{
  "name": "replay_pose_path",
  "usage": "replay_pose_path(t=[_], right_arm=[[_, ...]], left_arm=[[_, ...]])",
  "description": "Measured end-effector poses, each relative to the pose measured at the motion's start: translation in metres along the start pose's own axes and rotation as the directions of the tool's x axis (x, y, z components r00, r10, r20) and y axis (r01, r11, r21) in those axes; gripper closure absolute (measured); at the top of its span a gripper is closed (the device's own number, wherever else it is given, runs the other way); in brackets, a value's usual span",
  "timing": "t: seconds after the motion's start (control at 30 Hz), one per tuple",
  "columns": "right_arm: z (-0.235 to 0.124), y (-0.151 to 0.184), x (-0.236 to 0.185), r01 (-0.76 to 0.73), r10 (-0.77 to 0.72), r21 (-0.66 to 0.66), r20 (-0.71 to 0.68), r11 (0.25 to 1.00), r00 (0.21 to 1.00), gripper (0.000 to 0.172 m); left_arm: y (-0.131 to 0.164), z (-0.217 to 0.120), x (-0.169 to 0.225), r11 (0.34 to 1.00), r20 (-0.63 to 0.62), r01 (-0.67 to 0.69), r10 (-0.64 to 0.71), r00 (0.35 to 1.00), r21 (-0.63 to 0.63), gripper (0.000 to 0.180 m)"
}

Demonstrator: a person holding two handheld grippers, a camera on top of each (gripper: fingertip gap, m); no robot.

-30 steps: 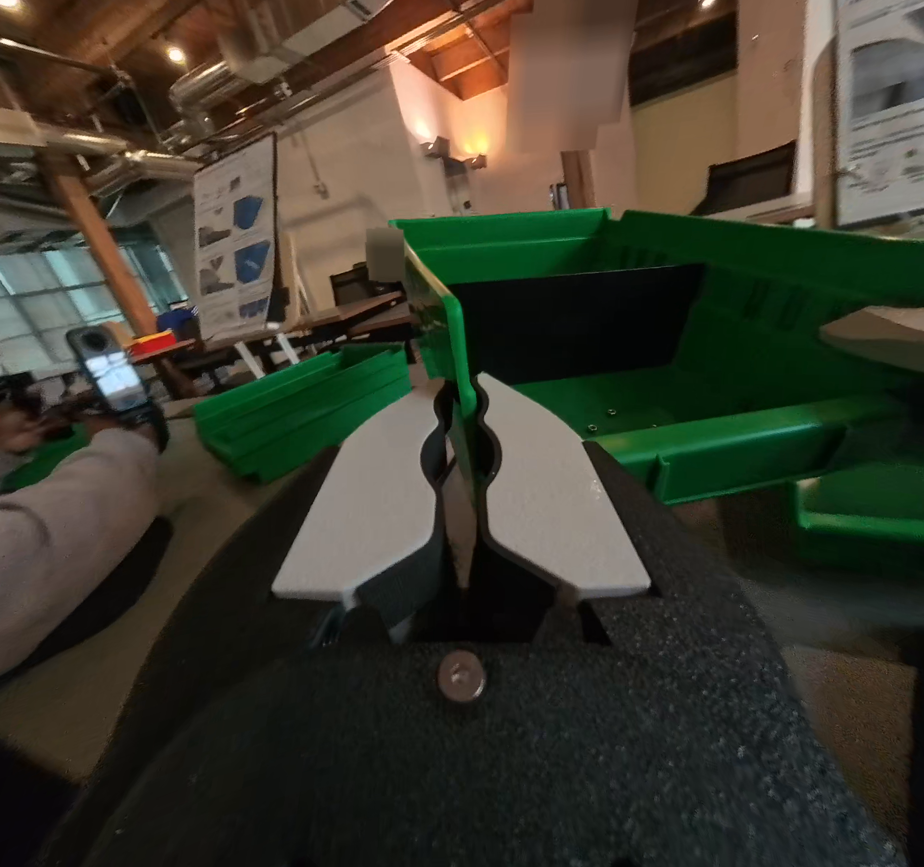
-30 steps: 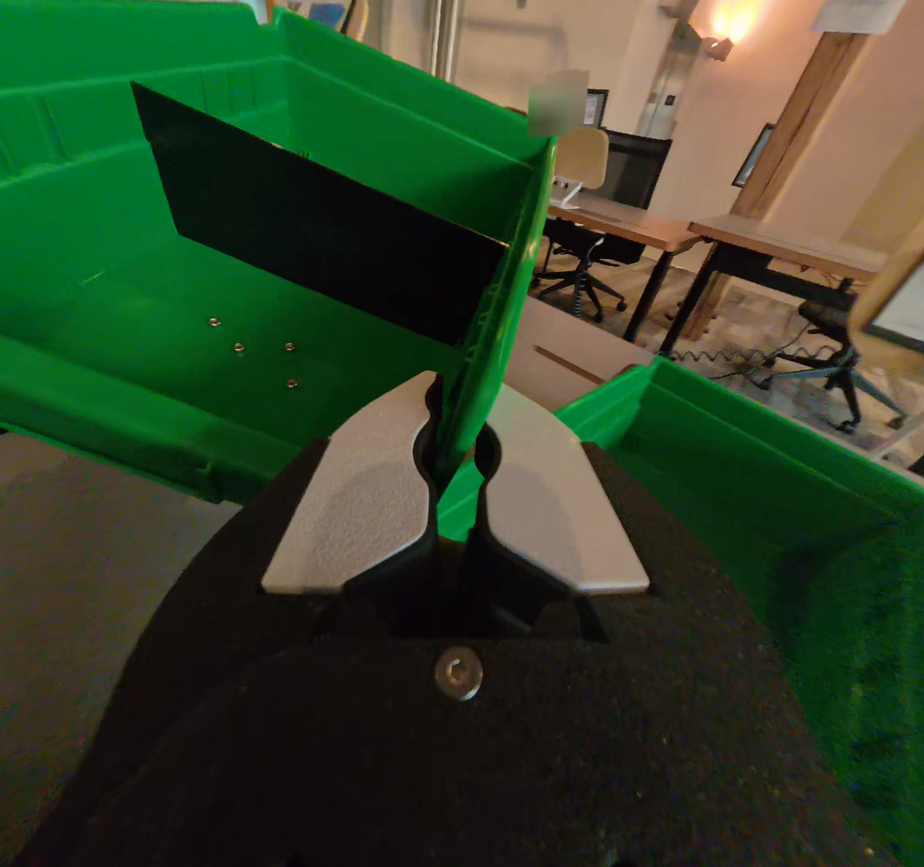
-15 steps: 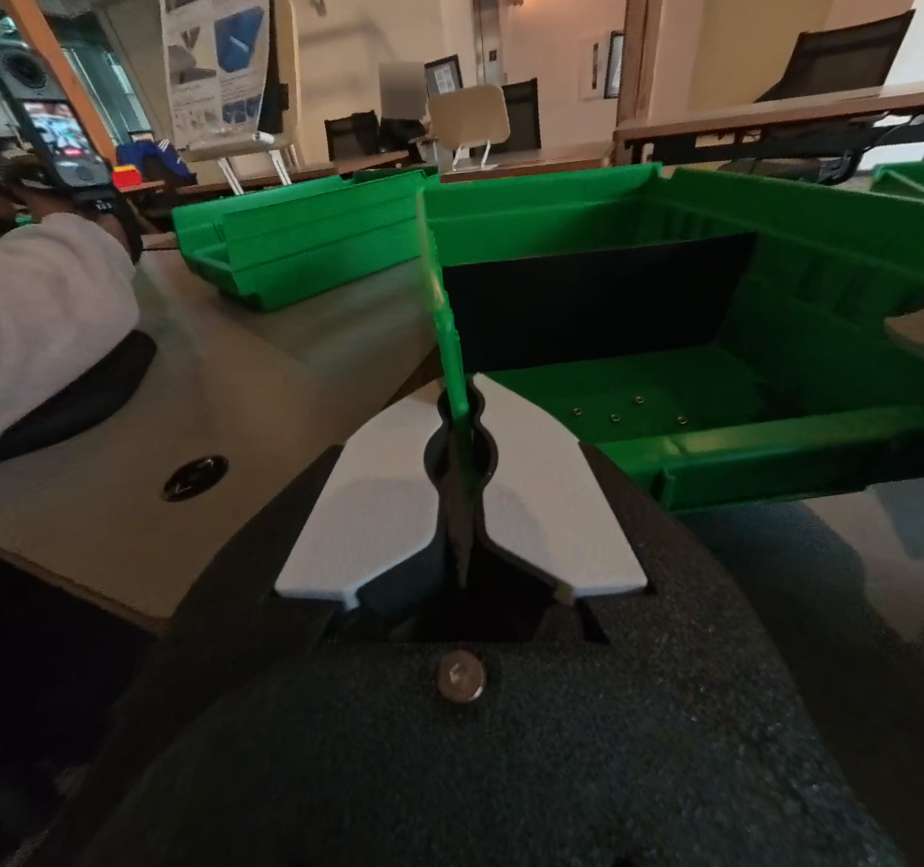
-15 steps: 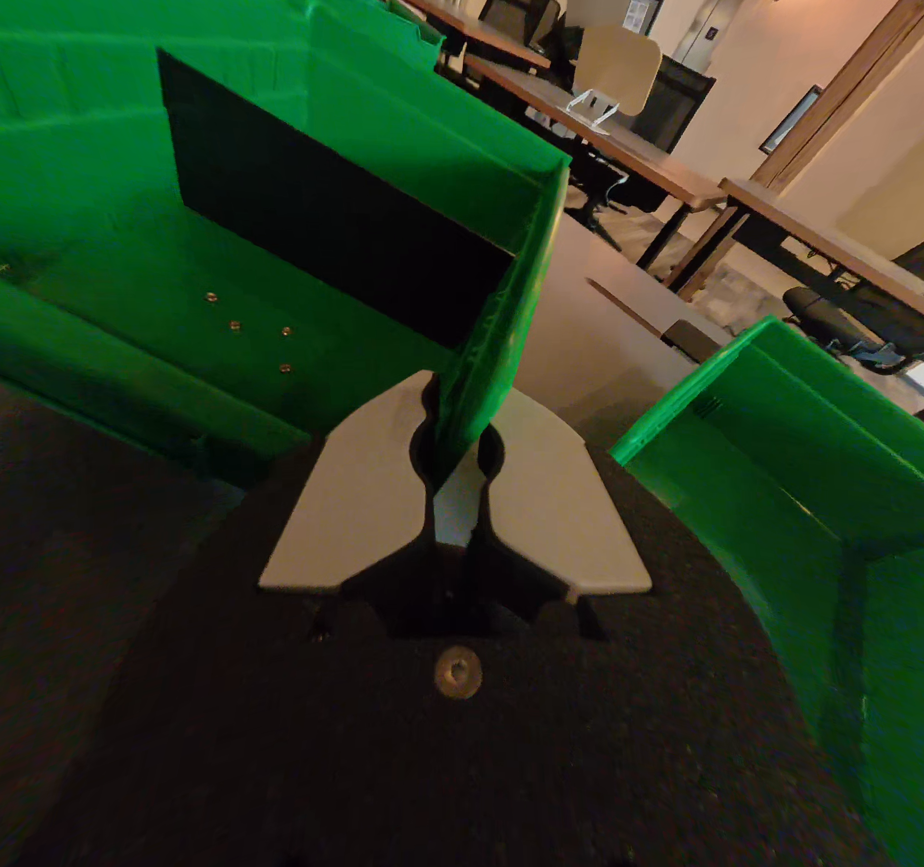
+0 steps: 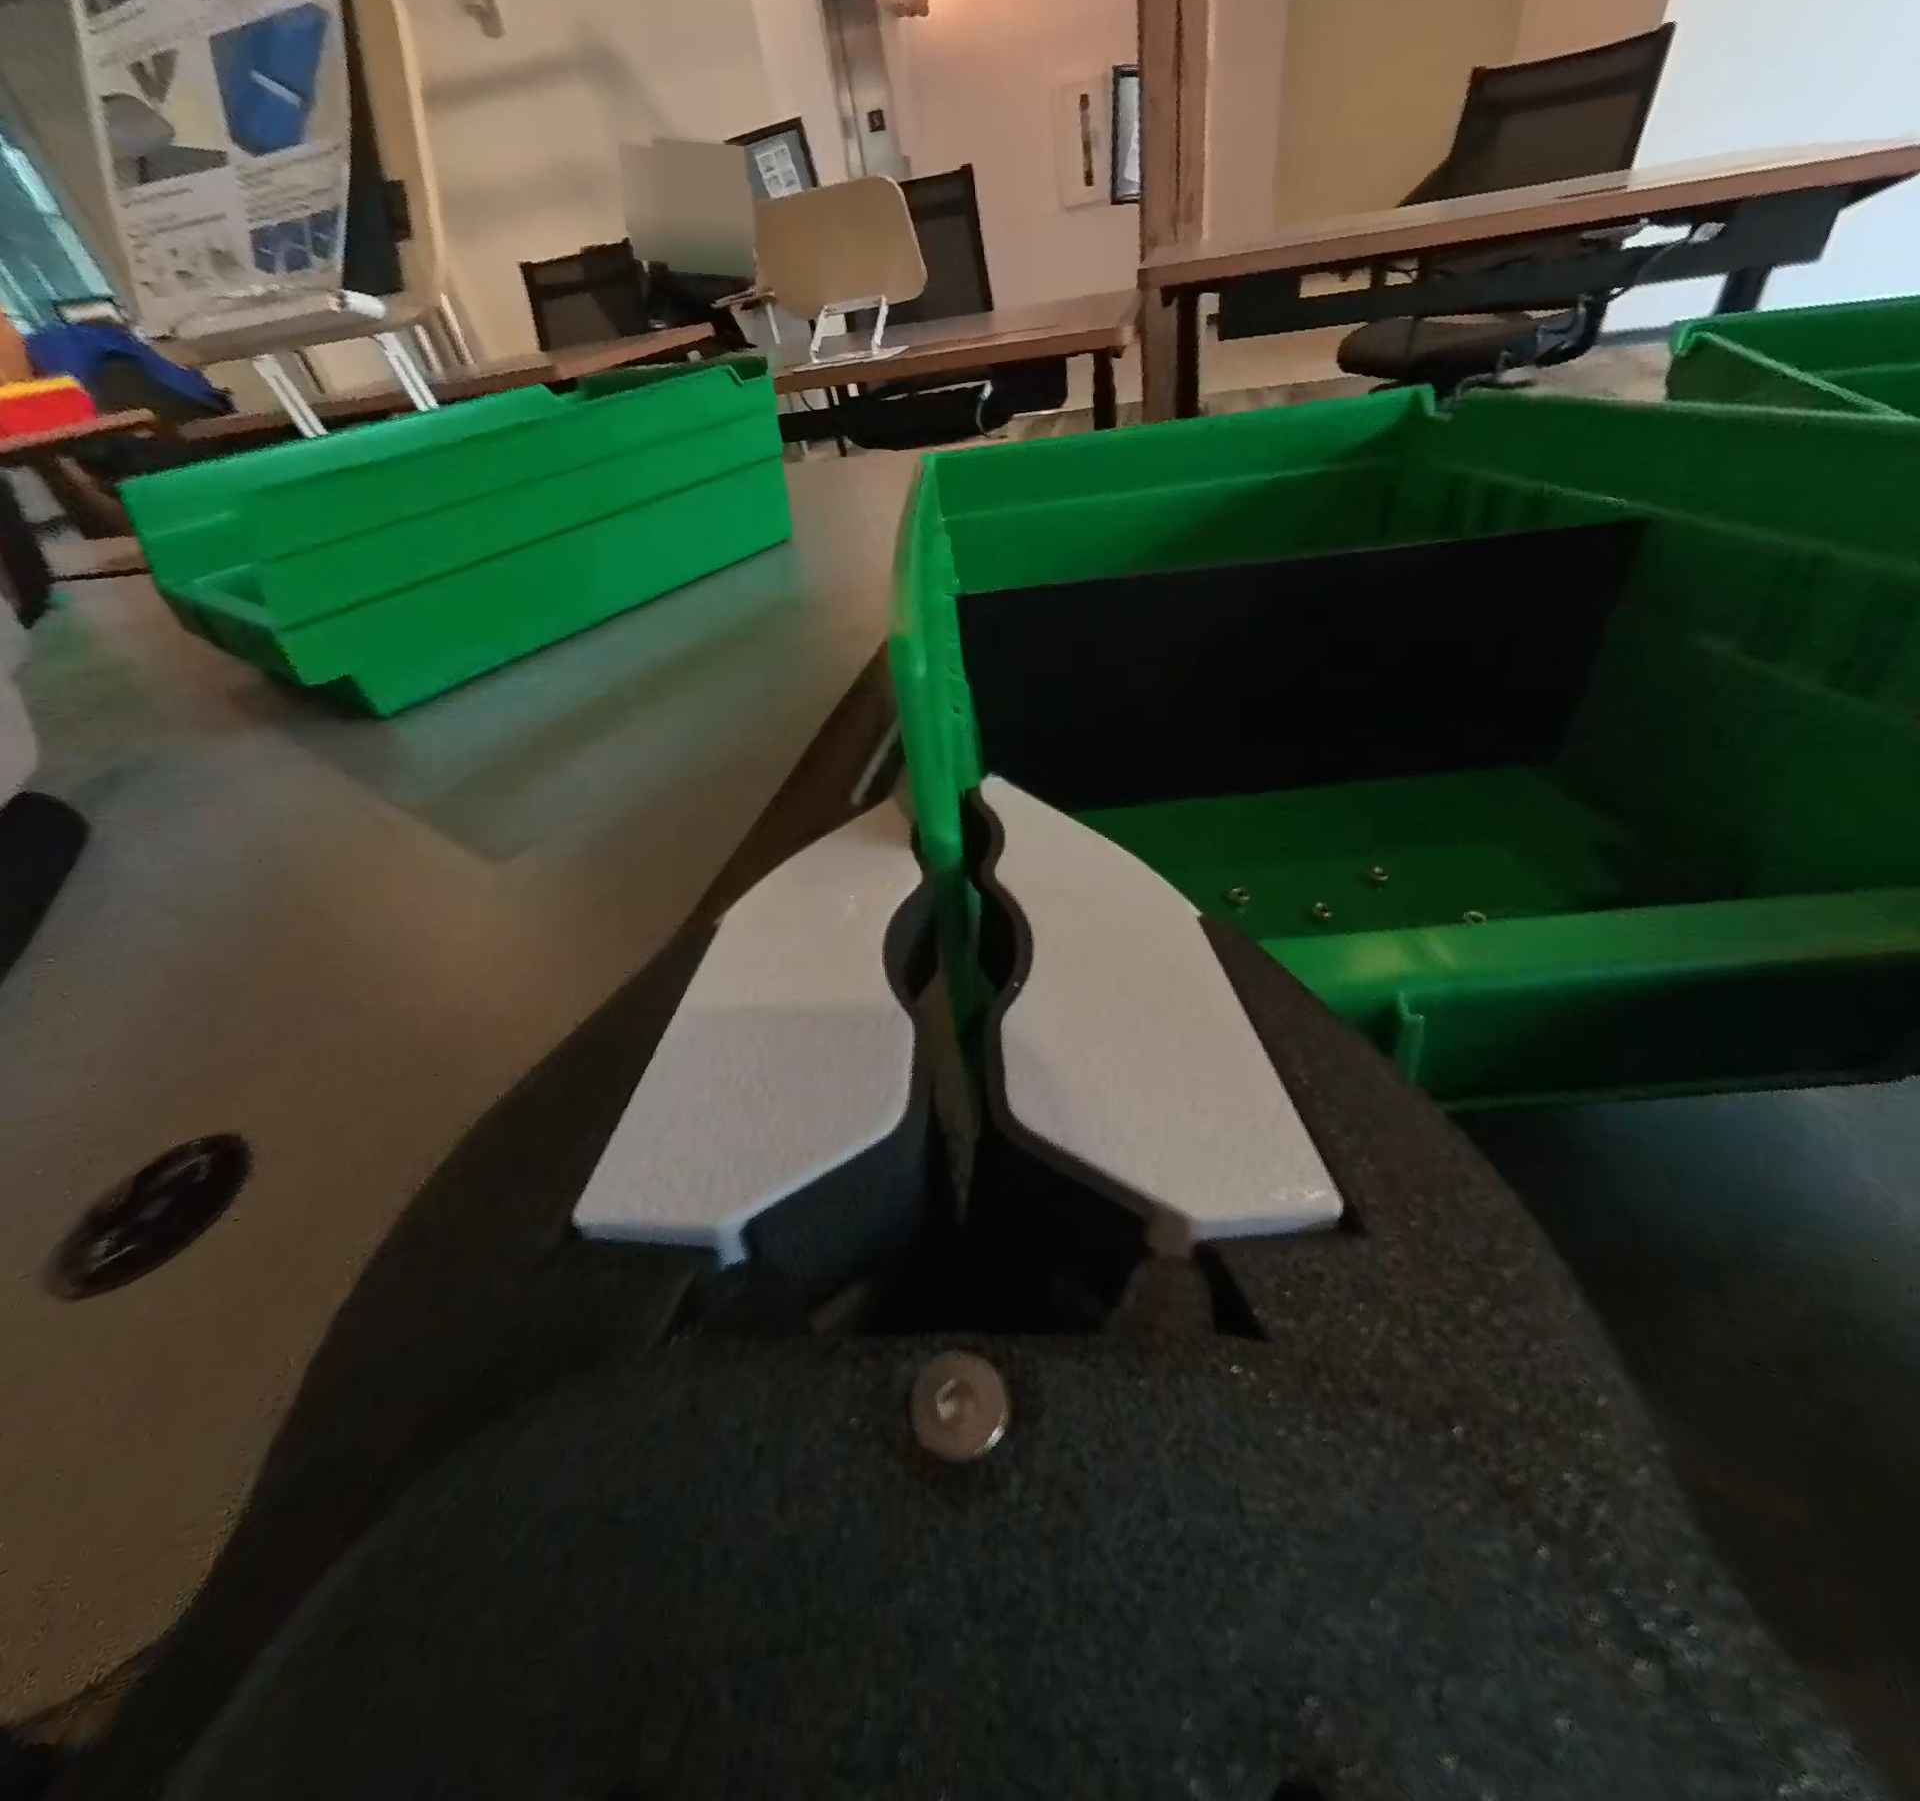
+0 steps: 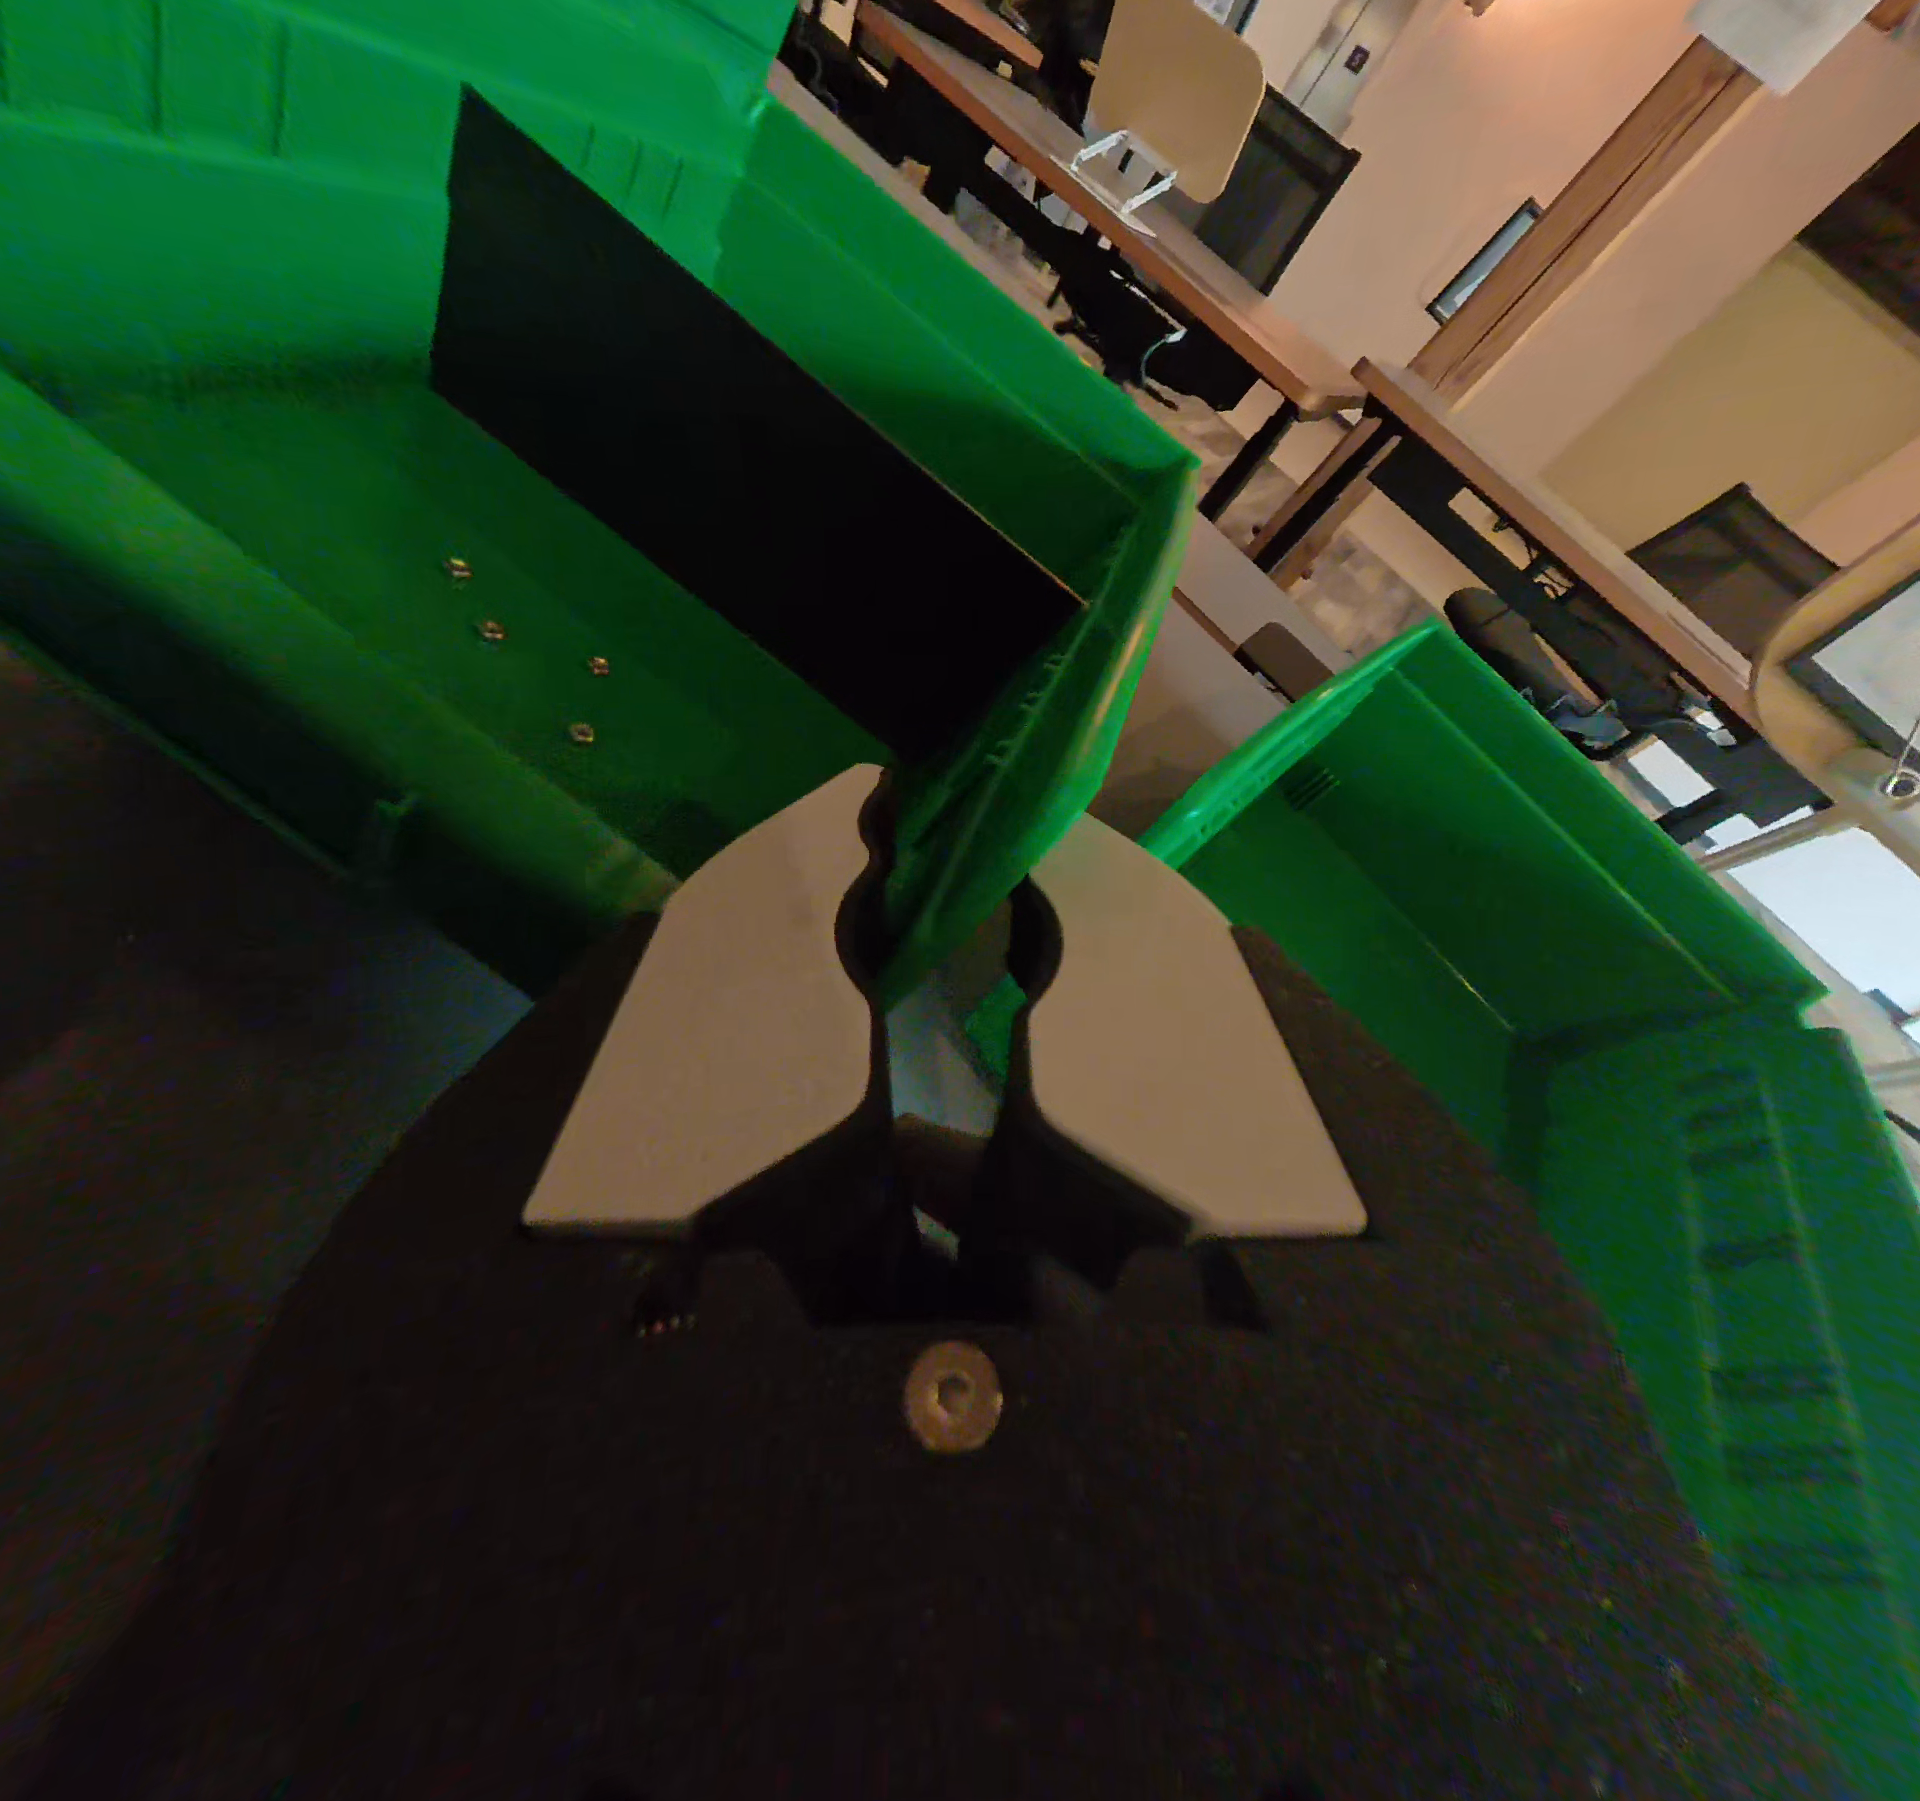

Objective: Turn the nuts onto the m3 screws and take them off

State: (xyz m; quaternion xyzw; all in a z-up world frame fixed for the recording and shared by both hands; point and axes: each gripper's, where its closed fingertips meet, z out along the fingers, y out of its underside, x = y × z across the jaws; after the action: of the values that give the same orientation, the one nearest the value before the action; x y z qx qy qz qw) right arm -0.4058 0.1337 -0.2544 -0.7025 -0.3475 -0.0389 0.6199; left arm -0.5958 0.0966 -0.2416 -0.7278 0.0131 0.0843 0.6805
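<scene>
While the left gripper (image 5: 961, 852) clamped the green bin's (image 5: 1195, 504) side wall, its fingertips were partly hidden. The right gripper (image 6: 961, 852) straddled the opposite wall, its grip unclear. Four nuts (image 6: 530, 650) lay inside, too small to make out.

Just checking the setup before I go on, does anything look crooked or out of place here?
The green plastic bin with small metal nuts inside looks tilted in the right wrist view. The left claw and right claw each straddle a side wall. Nothing looks spilled.
</scene>
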Motion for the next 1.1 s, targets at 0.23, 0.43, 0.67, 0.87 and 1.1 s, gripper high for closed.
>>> replay_pose_path(t=[0.23, 0.43, 0.67, 0.87, 1.1], right_arm=[[0.007, 0.012, -0.006, -0.087, 0.09, -0.042, 0.071, 0.995, 0.993, 0.143], [0.009, 0.013, -0.02, -0.152, 0.165, -0.083, 0.179, 0.985, 0.97, 0.13], [0.018, 0.011, -0.019, -0.188, 0.211, -0.127, 0.205, 0.974, 0.956, 0.107], [0.006, 0.005, -0.014, -0.085, 0.094, -0.064, 0.157, 0.994, 0.983, 0.083], [-0.044, -0.003, 0.022, -0.257, 0.237, 0.077, 0.199, 0.963, 0.951, 0.088]], left_arm=[[0.01, 0.025, 0.002, 0.998, -0.008, 0.016, -0.016, 1.0, -0.059, 0.176], [0.02, 0.05, -0.001, 0.987, 0.009, 0.041, -0.04, 0.999, -0.152, 0.17], [0.022, 0.074, 0.002, 0.979, -0.01, 0.006, -0.008, 1.0, -0.203, 0.167], [0.022, 0.073, 0.001, 0.982, -0.001, 0.0, 0.0, 1.0, -0.189, 0.167], [-0.01, 0.041, 0.0, 0.997, 0.066, -0.034, 0.039, 0.997, -0.069, 0.143]])
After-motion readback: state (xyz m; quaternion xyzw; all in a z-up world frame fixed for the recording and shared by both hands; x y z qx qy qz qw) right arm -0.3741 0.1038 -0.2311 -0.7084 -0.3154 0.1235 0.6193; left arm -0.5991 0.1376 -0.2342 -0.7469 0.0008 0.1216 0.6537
